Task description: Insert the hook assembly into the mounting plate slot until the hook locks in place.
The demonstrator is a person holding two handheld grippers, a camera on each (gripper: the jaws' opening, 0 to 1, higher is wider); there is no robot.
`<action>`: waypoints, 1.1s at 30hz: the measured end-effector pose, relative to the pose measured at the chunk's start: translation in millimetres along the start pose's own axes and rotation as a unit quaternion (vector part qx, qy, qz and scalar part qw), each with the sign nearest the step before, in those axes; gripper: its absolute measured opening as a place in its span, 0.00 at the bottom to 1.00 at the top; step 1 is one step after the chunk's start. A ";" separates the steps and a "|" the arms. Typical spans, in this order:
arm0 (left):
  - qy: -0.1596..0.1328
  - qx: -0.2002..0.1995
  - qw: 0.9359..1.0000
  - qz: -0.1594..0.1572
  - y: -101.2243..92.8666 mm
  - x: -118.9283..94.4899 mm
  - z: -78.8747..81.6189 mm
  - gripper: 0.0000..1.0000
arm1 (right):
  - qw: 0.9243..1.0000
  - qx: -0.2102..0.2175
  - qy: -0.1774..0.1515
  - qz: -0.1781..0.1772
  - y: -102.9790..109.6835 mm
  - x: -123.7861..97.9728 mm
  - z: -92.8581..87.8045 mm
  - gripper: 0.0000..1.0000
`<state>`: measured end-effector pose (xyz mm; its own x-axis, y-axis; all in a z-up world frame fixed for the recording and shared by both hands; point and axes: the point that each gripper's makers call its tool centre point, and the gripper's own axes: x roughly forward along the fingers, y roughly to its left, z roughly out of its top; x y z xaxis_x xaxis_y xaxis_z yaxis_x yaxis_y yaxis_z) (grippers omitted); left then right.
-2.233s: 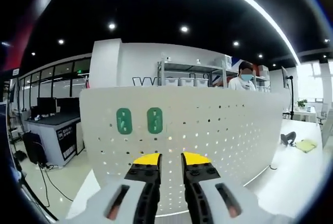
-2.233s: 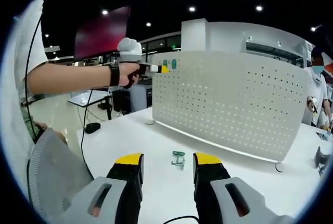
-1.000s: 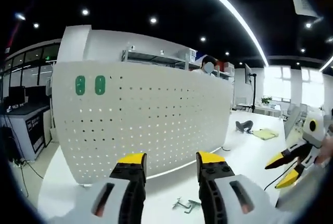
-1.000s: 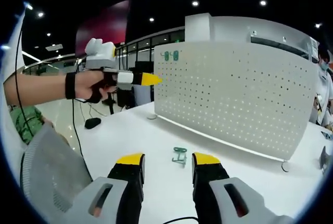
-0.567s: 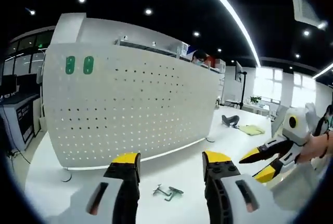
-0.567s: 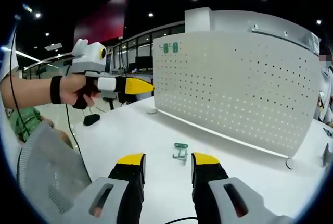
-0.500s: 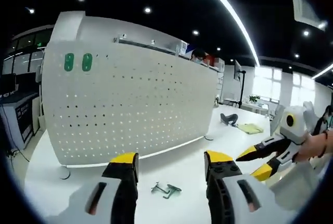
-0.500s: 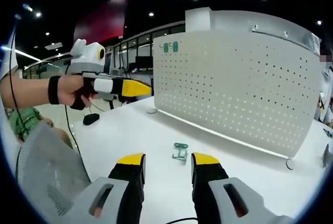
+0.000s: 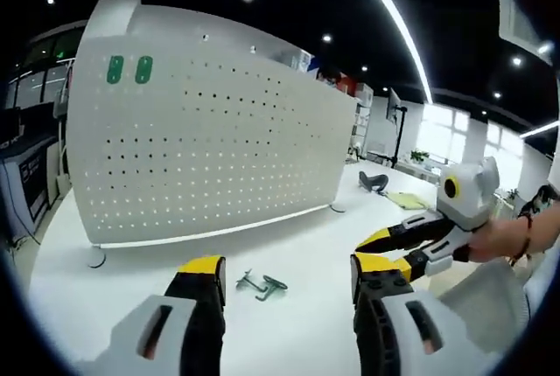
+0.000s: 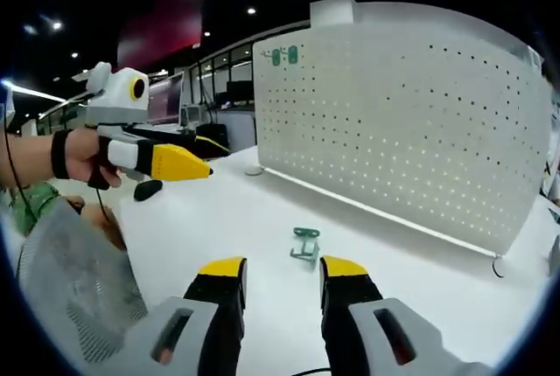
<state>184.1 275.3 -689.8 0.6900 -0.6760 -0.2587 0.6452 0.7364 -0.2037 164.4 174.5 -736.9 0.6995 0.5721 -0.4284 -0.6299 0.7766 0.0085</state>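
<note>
Hook assembly (image 9: 261, 284): a small green-grey piece is seen lying loose on the white tabletop (image 9: 306, 245), at lower centre of the left gripper view, just above and between that view's own jaws; in the right gripper view it (image 10: 304, 244) lies at centre, above the jaws, untouched by either tool.
Mounting plate (image 9: 201, 153): a white perforated panel is seen standing upright on the tabletop, across the upper left of the left gripper view and the upper right of the right gripper view (image 10: 411, 131); two green inserts (image 9: 128, 69) are seated near its top corner.
Left tool (image 9: 284, 273): its jaws are held apart and nothing is gripped; it is also seen at middle left of the right gripper view (image 10: 179, 163).
Right tool (image 10: 280, 273): its jaws are spread and empty; it is seen at middle right of the left gripper view (image 9: 385, 249).
Risk, pick-up: the hook is small and flat, so it is judged likely to be nudged across the smooth tabletop if one jaw lands first.
Risk, crowding: both tools are aimed toward the same piece, so a clash between them is judged possible.
Risk, insertion: a skewed grip is judged likely to leave the hook misaligned with a slot, so that it jams or the freestanding plate is pushed back.
Risk, visibility: the hook could be hidden behind a tool during the approach.
</note>
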 end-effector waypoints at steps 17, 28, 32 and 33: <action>0.022 -0.013 1.000 0.004 -2.8 -3.0 -22.7 0.61 | 0.999 0.014 0.042 -0.006 -14.0 40.8 -19.5 0.27; 0.032 -0.021 0.999 -0.004 -6.7 2.3 -29.6 0.63 | 0.998 0.031 0.057 -0.011 -22.4 62.6 -31.1 0.25; 0.033 -0.027 0.999 -0.001 -6.4 -0.1 -32.8 0.63 | 0.997 0.036 0.063 -0.014 -25.8 68.6 -35.4 0.22; 0.031 -0.029 0.999 -0.001 -6.5 -1.0 -33.0 0.63 | 0.997 0.038 0.063 -0.015 -26.4 70.6 -35.7 0.20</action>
<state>168.4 272.0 -719.4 0.6658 -0.6756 -0.3166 0.6247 0.7368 -0.2585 218.4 185.0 -799.7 0.6665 0.5138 -0.5402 -0.5787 0.8133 0.0595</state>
